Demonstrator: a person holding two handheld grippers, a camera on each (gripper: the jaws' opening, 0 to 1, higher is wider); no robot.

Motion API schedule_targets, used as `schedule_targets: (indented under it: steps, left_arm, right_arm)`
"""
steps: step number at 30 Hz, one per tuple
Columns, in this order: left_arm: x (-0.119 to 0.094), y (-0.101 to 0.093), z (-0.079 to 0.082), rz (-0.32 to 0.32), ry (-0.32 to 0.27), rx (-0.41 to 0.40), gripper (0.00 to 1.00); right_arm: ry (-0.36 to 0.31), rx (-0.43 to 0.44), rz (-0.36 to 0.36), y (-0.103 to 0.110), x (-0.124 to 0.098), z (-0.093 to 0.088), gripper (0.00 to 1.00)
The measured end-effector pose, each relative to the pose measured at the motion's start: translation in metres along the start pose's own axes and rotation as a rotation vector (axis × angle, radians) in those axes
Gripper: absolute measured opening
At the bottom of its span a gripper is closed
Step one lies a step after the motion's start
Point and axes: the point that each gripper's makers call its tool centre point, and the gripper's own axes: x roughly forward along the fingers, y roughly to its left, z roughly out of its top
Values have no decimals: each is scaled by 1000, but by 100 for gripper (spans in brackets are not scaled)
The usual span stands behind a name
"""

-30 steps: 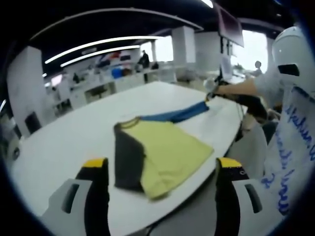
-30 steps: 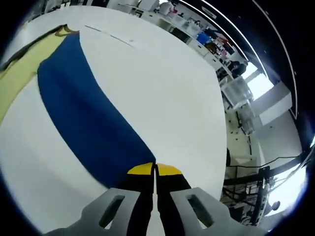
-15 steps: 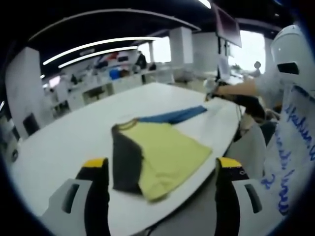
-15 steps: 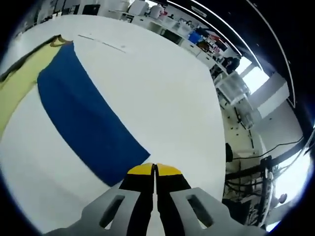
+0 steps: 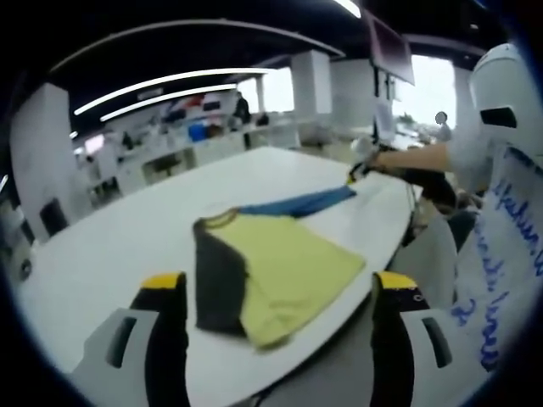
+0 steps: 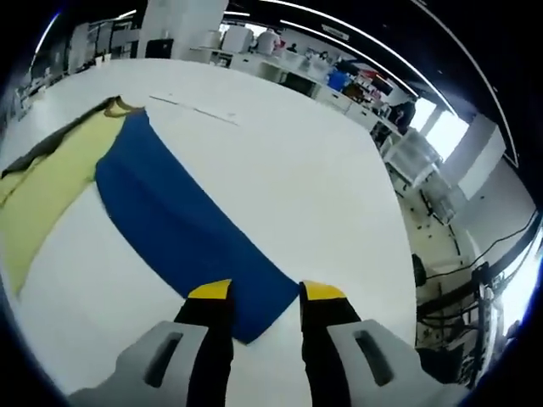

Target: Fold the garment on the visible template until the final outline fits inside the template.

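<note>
Jaws of the right gripper (image 6: pixel 264 292), black with yellow tips, stand a little apart in the right gripper view, with nothing between them; the cuff end of a long blue fabric sleeve (image 6: pixel 188 233) lies flat on the table just beyond and between the tips. That sleeve runs from the jaws toward 10 o'clock, where it joins the yellow body of the garment (image 6: pixel 47 197) at the view's left edge, beside a dark collar band.

Both jaws of the left gripper (image 5: pixel 280 284) are spread wide in the left gripper view, rising at 7 and 5 o'clock and clasping nothing. Between and beyond them the garment, a yellow shirt (image 5: pixel 288 267) with one dark grey sleeve (image 5: pixel 218 275) folded along its left side, lies flat on a large white oval table (image 5: pixel 110 246). Its blue sleeve (image 5: pixel 297 203) stretches away toward 1 o'clock. At the far end of that sleeve, the right gripper (image 5: pixel 355 172) sits just above the cuff, held by a person's outstretched arm (image 5: pixel 416 158) reaching in from 3 o'clock. A white garment with blue handwriting (image 5: pixel 501 254) fills the right edge. Desks and ceiling strip lights lie behind the table.
</note>
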Motion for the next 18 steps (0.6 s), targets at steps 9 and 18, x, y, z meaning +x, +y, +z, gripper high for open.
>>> schedule_targets:
  steps: [9, 18]
  left_arm:
    - [-3, 0, 0, 2, -17, 1, 86]
    - [-2, 0, -2, -4, -23, -1, 86]
  right_arm:
    - [-23, 23, 80, 27, -13, 2, 53]
    - [-91, 57, 178, 55, -29, 20, 74]
